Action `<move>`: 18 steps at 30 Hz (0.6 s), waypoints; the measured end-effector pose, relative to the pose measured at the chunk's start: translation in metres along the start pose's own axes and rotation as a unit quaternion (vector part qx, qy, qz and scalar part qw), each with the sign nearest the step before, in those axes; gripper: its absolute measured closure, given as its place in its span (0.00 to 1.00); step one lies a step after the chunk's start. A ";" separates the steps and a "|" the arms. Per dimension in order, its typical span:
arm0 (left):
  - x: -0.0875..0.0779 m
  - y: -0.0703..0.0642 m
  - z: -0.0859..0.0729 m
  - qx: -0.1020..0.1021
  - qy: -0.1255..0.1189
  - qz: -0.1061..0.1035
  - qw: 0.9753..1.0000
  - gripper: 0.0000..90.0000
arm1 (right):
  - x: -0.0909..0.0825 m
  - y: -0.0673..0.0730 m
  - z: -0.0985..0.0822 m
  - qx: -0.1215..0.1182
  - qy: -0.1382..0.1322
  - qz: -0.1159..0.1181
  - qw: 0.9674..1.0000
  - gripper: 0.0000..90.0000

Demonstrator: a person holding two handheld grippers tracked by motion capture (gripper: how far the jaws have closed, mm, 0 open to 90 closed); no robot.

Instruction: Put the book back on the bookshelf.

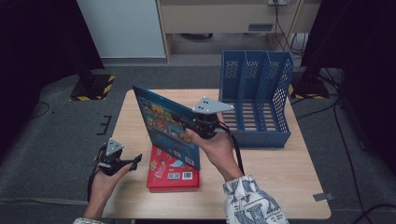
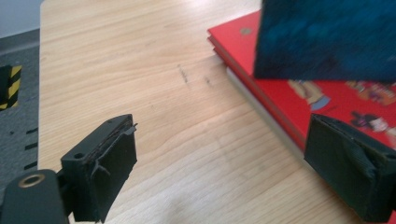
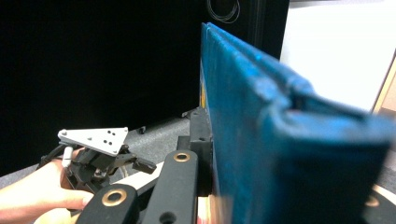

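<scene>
The right hand-held gripper (image 1: 198,125) is clamped on the blue book (image 1: 166,123), held upright over the red book (image 1: 173,171) on the tabletop (image 1: 280,186), while the left hand-held gripper (image 1: 133,162) hangs released, so next probably comes slotting it into the blue file rack (image 1: 256,95).

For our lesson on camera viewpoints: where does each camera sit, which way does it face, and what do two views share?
High view: above the table, facing forward and down; both forearms and hands show.
Left gripper view: on the left hand-held gripper, facing the red book; its open jaws show.
Right gripper view: on the right hand-held gripper, clamping the blue book; the other hand shows.
Shared: the blue book.
</scene>
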State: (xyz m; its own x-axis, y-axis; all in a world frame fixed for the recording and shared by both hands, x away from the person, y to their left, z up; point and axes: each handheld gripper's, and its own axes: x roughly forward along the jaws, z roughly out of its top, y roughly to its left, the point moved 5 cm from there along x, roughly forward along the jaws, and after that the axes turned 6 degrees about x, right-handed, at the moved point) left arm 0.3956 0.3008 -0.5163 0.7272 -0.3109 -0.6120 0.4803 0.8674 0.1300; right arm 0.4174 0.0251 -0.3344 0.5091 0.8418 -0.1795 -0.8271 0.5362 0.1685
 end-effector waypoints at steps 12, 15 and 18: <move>0.000 0.011 -0.007 -0.018 0.013 0.016 1.000 0.10 | -0.004 -0.005 0.006 0.007 -0.011 -0.012 1.000 0.92; 0.000 0.014 -0.009 -0.024 0.015 0.022 0.999 0.10 | -0.004 -0.006 0.007 0.007 -0.014 -0.015 1.000 0.92; 0.000 0.015 -0.011 -0.025 0.019 0.022 0.999 0.10 | -0.005 -0.007 0.010 0.007 -0.015 -0.019 1.000 0.92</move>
State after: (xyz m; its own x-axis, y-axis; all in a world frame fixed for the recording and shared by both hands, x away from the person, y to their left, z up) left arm 0.3979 0.3181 -0.5232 0.7266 -0.2584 -0.6366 0.4228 0.8985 0.1178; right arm 0.4226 0.0176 -0.3253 0.5480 0.8217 -0.1567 -0.8033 0.5692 0.1753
